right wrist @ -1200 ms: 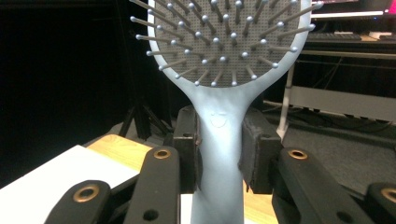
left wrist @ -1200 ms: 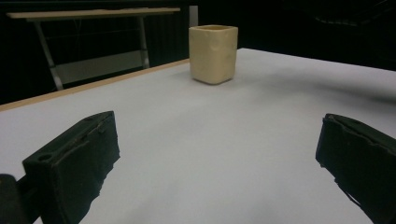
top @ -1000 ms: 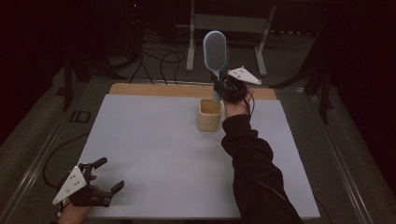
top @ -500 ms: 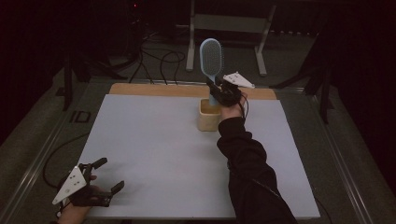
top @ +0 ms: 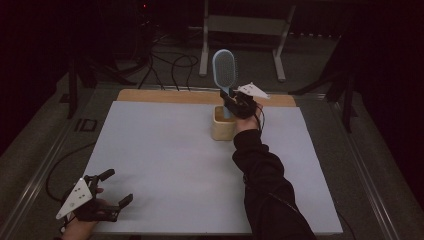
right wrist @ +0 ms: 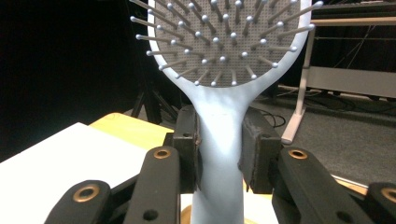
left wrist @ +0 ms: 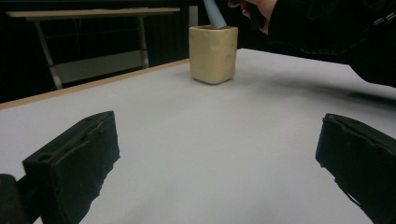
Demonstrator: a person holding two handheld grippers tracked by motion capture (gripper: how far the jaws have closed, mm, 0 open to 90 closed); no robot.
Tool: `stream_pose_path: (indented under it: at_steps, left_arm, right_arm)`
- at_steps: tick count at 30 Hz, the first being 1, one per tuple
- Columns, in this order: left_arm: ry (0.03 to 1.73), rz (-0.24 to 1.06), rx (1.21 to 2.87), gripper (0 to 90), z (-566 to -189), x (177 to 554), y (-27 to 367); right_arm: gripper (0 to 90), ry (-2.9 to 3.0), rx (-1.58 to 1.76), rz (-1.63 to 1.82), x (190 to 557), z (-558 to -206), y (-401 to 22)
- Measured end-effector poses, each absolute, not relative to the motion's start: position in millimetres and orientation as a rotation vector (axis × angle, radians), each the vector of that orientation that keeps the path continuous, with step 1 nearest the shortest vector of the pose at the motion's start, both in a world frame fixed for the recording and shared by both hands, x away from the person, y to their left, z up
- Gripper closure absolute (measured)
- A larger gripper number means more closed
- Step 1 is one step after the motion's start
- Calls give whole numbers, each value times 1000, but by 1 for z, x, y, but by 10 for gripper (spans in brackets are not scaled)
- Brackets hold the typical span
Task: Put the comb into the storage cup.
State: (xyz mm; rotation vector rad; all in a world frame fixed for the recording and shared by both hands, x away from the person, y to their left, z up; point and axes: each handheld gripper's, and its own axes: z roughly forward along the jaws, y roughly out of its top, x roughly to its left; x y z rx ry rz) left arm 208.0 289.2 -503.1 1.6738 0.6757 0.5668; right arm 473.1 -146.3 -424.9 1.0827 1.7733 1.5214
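Observation:
A light blue hairbrush point(top: 223, 72) stands upright with its handle down inside a beige cup point(top: 222, 123) at the back middle of the white table point(top: 175, 165). My right gripper point(top: 235, 104) is shut on the brush's neck just above the cup. In the right gripper view both pads point(right wrist: 189, 144) press on the brush handle point(right wrist: 218, 154), bristles facing the camera. My left gripper point(top: 107, 189) rests open at the table's front left corner, nothing between its jaws. The left gripper view shows the cup point(left wrist: 213, 53) far ahead with the brush handle point(left wrist: 214, 14) going into it.
A wooden strip point(top: 165, 96) runs along the table's back edge. Behind the table stand a metal frame point(top: 240, 30) and loose cables point(top: 165, 60) on the floor. A dark sleeve point(top: 267, 190) stretches across the right half of the table.
My right gripper has come down with the hairbrush, so the handle now sits lower in the cup. The left gripper has stayed where it was.

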Motion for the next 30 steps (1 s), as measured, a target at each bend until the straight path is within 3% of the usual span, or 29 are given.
stream_pose_path:
  at_steps: [30]
  left_arm:
    - [681,563,1676,0,-504,209,289]
  right_arm:
    - [699,1837,942,1528,460,-458,-155]
